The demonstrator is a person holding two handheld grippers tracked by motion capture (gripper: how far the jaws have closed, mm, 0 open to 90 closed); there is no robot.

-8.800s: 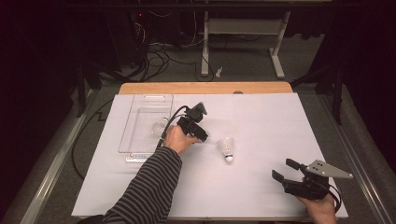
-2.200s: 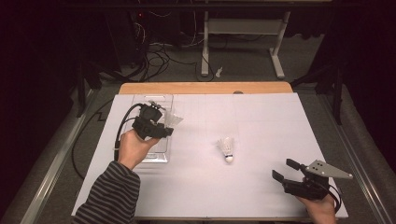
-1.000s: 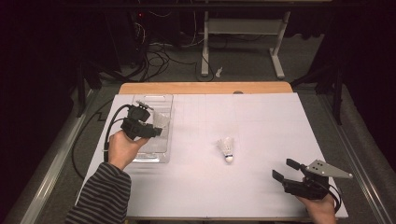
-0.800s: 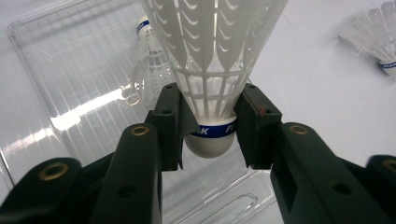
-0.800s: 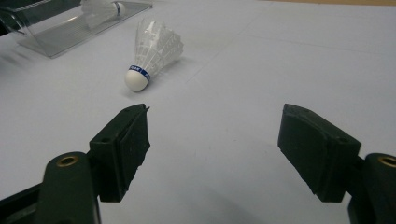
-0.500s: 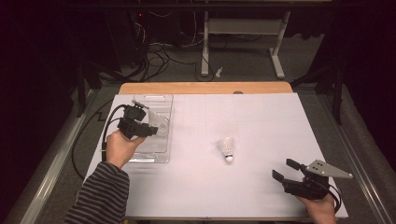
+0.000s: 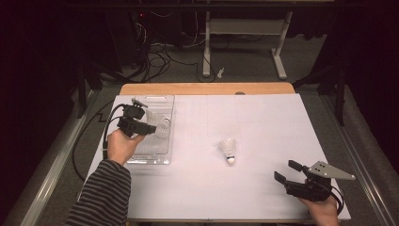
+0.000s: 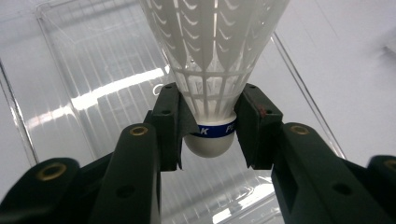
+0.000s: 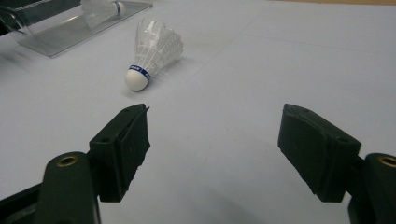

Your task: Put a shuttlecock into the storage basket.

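Left hand-held gripper [image 8: 209, 135] has its pads clamped on a white shuttlecock [image 8: 212, 70] right at the base, on the blue band above the cork, skirt pointing away from the camera. In the high view that left hand-held gripper [image 7: 153, 128] hangs over the clear plastic tray [image 7: 157, 157] at the table's [image 7: 263, 122] left side, shuttlecock [image 7: 163, 127] above the tray's middle; touching the tray floor or not, can't tell. Second shuttlecock [image 7: 227, 149] lies on its side mid-table, cork twd the person, well apart from both. Right hand-held gripper [image 7: 286, 172] sits low at the near right corner, jaws wide, nothing btwn them; from its own view the loose shuttlecock [image 9: 152, 51] lies ahead.
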